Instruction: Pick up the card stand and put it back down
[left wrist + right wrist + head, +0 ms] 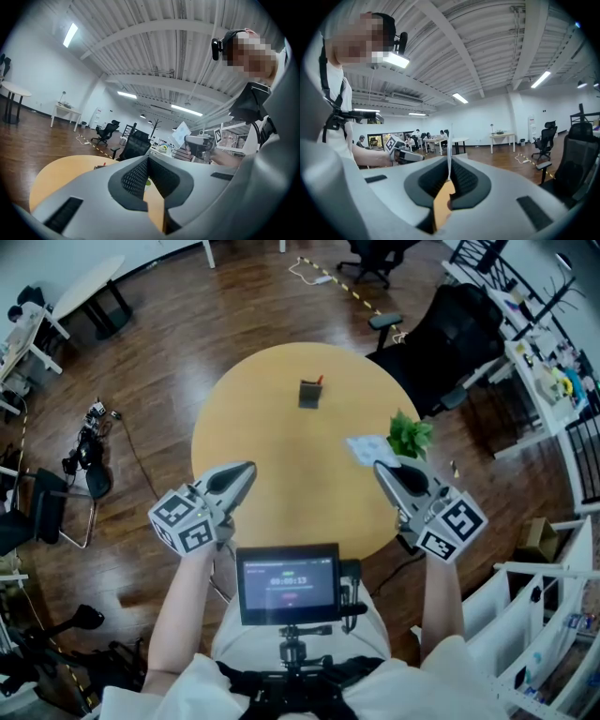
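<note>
The round wooden table [253, 418] fills the middle. The left gripper [246, 471], at 8 o'clock, has its fingers pressed together on nothing. The right gripper [382, 469], at 4 o'clock, pinches a pale card [367, 448] just beside the green plant [409, 435]. The card stand [310, 394] sits upright toward 12 o'clock, perhaps red-tipped, well apart from both.

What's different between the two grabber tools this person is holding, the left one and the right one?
The right gripper pinches a white card in its shut jaws; the left gripper has its jaws together on nothing. The right gripper is beside the small plant; the left gripper is over bare table. Both are grey and point toward the card stand.
</note>
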Action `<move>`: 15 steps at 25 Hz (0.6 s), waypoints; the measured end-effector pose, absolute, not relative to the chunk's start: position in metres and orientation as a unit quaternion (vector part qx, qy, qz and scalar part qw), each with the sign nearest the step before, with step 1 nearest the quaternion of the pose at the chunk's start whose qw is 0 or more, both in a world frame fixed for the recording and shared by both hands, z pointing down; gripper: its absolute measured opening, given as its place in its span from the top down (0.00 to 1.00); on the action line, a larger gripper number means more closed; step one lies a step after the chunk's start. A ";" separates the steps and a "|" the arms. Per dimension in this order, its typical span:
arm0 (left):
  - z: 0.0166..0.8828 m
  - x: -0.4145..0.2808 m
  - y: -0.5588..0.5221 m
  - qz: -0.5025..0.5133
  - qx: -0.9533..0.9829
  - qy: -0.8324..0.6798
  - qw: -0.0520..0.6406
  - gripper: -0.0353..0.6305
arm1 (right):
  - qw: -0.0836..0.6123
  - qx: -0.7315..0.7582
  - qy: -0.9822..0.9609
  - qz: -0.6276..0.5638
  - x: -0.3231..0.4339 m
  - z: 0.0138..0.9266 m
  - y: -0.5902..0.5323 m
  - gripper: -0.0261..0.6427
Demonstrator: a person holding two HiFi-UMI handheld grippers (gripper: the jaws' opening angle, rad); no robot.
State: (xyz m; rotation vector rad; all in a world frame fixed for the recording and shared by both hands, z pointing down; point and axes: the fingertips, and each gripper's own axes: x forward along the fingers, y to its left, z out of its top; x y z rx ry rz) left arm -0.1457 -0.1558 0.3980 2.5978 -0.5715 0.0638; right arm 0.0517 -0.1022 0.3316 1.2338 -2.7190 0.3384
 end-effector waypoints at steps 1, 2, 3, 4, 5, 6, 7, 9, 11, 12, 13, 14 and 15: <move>0.399 -0.144 -0.154 0.024 0.948 -0.207 0.240 0.96 | 0.065 0.409 -0.903 0.113 0.053 0.331 -0.101 0.93; 0.400 -0.142 -0.152 0.025 0.948 -0.206 0.242 0.96 | 0.062 0.407 -0.904 0.113 0.055 0.330 -0.099 0.93; 0.400 -0.140 -0.151 0.025 0.948 -0.205 0.243 0.95 | 0.060 0.406 -0.905 0.112 0.056 0.330 -0.098 0.93; 0.400 -0.138 -0.149 0.025 0.948 -0.204 0.243 0.96 | 0.059 0.404 -0.906 0.111 0.059 0.329 -0.096 0.93; 0.399 -0.135 -0.146 0.025 0.948 -0.203 0.243 0.96 | 0.058 0.402 -0.907 0.111 0.061 0.328 -0.094 0.93; 0.397 -0.132 -0.144 0.025 0.949 -0.201 0.241 0.95 | 0.057 0.401 -0.907 0.111 0.064 0.328 -0.092 0.93; 0.396 -0.129 -0.143 0.025 0.950 -0.200 0.239 0.95 | 0.055 0.400 -0.908 0.111 0.067 0.327 -0.090 0.93; 0.395 -0.122 -0.140 0.026 0.950 -0.200 0.237 0.95 | 0.054 0.398 -0.909 0.111 0.073 0.327 -0.087 0.93; 0.395 -0.116 -0.137 0.027 0.951 -0.200 0.236 0.95 | 0.055 0.395 -0.910 0.111 0.079 0.329 -0.085 0.93; 0.394 -0.112 -0.134 0.027 0.951 -0.199 0.236 0.95 | 0.056 0.394 -0.911 0.112 0.081 0.329 -0.083 0.93; 0.394 -0.108 -0.131 0.027 0.951 -0.197 0.236 0.95 | 0.057 0.392 -0.911 0.112 0.084 0.330 -0.080 0.93; 0.394 -0.104 -0.128 0.027 0.952 -0.196 0.235 0.95 | 0.058 0.390 -0.912 0.113 0.087 0.330 -0.078 0.93; 0.394 -0.101 -0.126 0.027 0.952 -0.195 0.235 0.95 | 0.058 0.388 -0.913 0.112 0.089 0.330 -0.077 0.93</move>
